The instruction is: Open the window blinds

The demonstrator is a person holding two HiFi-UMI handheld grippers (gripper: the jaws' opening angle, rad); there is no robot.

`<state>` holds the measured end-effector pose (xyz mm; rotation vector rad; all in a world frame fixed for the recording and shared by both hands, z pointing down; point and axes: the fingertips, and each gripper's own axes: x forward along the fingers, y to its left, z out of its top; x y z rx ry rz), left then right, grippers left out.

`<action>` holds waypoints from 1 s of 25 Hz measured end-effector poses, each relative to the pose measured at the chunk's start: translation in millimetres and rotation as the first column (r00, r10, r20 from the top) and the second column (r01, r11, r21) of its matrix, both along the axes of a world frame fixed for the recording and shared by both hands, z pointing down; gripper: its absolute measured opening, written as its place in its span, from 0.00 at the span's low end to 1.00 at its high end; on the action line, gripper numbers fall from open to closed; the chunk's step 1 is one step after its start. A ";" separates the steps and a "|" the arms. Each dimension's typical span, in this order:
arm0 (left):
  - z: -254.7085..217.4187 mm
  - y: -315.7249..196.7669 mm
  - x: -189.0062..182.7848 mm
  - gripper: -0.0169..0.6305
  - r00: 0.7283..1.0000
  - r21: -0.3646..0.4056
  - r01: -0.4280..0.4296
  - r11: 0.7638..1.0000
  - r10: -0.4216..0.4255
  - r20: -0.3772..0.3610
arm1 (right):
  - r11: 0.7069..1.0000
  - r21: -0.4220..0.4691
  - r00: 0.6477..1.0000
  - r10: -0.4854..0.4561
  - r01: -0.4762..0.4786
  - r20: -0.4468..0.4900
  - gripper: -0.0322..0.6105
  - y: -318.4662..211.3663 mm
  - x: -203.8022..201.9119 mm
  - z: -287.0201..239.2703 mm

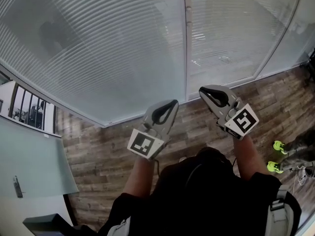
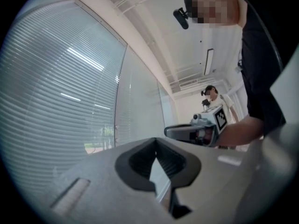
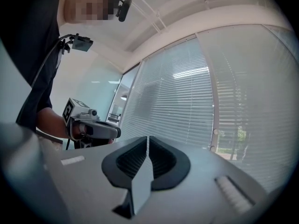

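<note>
Your left gripper and right gripper sit closest, side by side and pointing toward the glass. Ahead of them, the window blinds hang fully lowered across both panes with the slats closed, so none of the job looks done yet and all the opening is left to you. Neither gripper touches the blinds or the frame post between the panes, and no cord or wand shows clearly. Both sets of fingers are pressed together, holding nothing. Below lies the wood floor.
</note>
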<state>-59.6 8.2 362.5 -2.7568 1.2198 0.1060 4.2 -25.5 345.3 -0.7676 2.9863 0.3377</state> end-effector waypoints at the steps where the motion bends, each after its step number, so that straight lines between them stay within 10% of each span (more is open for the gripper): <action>1: -0.8 -2.3 -1.2 0.03 1.000 0.001 0.002 1.000 -0.002 -0.001 | 1.000 -0.001 1.000 -0.002 0.002 -0.001 0.06 -2.5 -1.6 -0.7; 25: -15.0 -155.7 7.8 0.03 0.990 -0.015 0.140 0.990 -0.140 0.030 | 0.994 0.025 0.994 -0.110 0.109 0.024 0.06 -169.8 7.4 -17.7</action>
